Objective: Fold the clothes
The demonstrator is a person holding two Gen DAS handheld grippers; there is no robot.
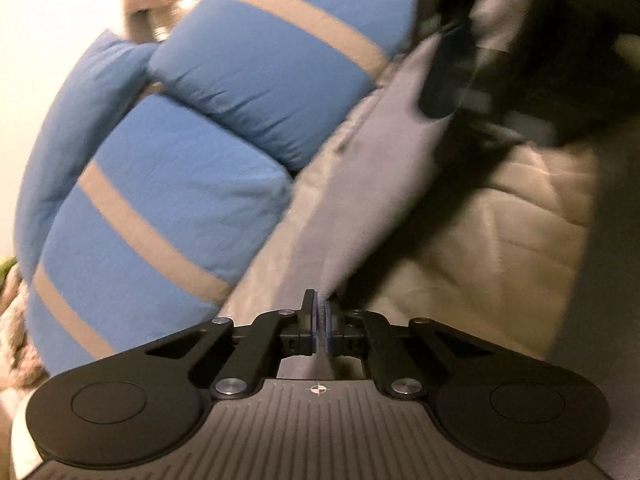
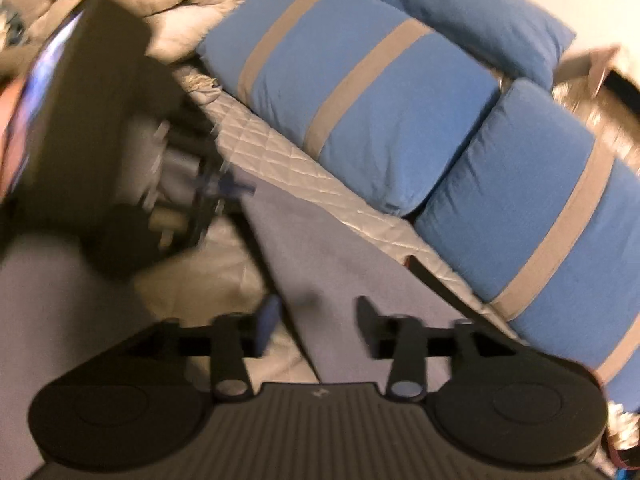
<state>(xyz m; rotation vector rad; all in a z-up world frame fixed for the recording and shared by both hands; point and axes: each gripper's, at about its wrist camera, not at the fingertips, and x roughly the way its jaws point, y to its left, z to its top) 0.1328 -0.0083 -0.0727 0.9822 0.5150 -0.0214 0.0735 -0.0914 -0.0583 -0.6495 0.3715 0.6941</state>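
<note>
Two blue pillows with grey stripes [image 2: 400, 120] form the largest items in view; they lie along the far side of a quilted bed cover [image 2: 280, 148]. Between the pillows and both tools lies the grey garment [image 2: 320, 272], spread over the bed cover and drawn up in a taut ridge toward the left gripper [image 1: 320, 312]. Left jaws: closed, clamping an edge of the garment between the pads. The right gripper [image 2: 316, 316] sits over the same cloth; its jaws stand apart with fabric between them, nothing clamped. Both views are motion-blurred.

Step in hand, by judgement: securing a second hold for a fold. Next move calls for closing the right jaws on the garment edge, well apart from the left hold, then carrying both edges across together.
</note>
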